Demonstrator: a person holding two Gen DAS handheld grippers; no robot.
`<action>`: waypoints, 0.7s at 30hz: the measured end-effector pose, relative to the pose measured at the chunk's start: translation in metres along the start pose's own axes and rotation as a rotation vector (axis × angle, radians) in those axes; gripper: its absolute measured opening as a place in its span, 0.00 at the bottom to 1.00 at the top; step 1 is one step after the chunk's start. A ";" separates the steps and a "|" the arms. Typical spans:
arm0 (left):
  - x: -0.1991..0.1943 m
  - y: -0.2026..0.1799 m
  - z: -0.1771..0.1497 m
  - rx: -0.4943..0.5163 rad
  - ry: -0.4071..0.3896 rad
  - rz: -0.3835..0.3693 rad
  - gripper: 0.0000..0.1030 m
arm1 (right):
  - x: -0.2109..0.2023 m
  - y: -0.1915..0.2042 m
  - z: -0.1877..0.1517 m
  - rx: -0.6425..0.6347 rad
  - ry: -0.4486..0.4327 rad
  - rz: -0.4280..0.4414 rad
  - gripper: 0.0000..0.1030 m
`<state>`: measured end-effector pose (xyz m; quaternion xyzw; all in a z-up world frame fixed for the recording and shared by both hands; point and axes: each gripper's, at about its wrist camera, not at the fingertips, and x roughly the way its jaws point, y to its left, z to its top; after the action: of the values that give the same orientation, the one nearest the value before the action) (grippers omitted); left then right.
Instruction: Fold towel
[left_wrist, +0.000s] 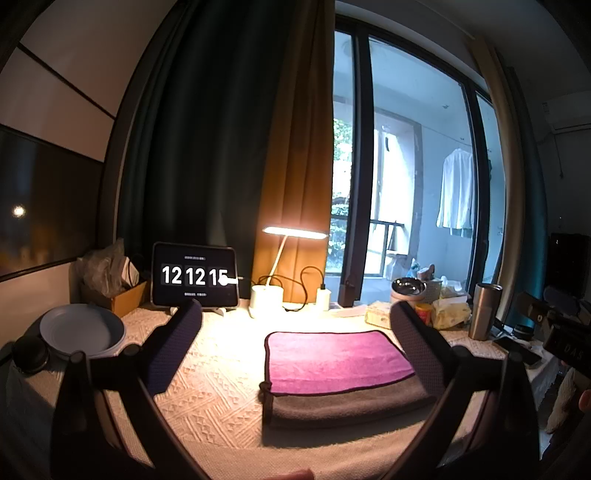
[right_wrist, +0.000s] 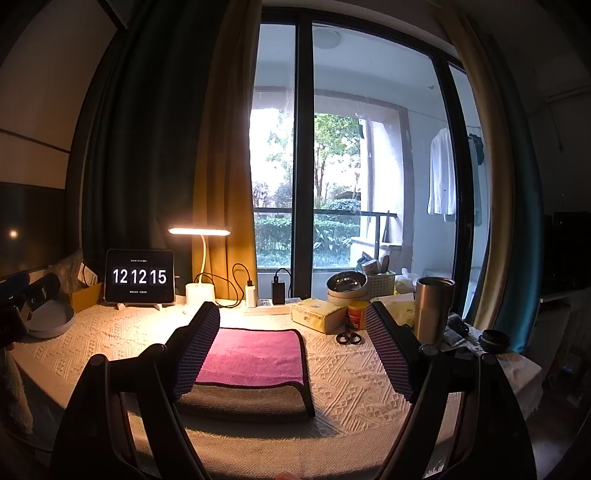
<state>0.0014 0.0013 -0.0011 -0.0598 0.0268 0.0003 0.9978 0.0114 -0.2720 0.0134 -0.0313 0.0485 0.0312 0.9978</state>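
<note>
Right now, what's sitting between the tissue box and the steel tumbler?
In the right wrist view, a small yellow jar with a red label stands between the tissue box and the steel tumbler, with black scissors on the cloth before it.

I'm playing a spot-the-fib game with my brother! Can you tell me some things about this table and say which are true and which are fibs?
1. The towel is pink on top and grey underneath. True.
2. The left gripper is squeezing the towel. False: its jaws are wide open and hold nothing.
3. The lamp is switched on. True.
4. The clock shows 9:30. False: it reads 12 12 15.
5. Scissors lie on the tablecloth to the right of the towel. True.
6. The right gripper is shut. False: it is open too.
</note>
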 end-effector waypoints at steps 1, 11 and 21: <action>0.000 0.000 0.000 0.000 0.000 0.000 0.99 | 0.000 0.000 0.000 0.000 0.000 0.000 0.81; 0.000 0.000 0.000 0.002 0.001 0.000 0.99 | 0.000 0.000 0.000 0.002 0.001 0.001 0.81; 0.000 0.001 -0.001 0.001 0.001 0.002 0.99 | 0.001 -0.001 0.000 0.003 0.003 0.001 0.81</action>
<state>0.0017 0.0020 -0.0022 -0.0593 0.0274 0.0011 0.9979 0.0122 -0.2730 0.0132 -0.0297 0.0499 0.0317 0.9978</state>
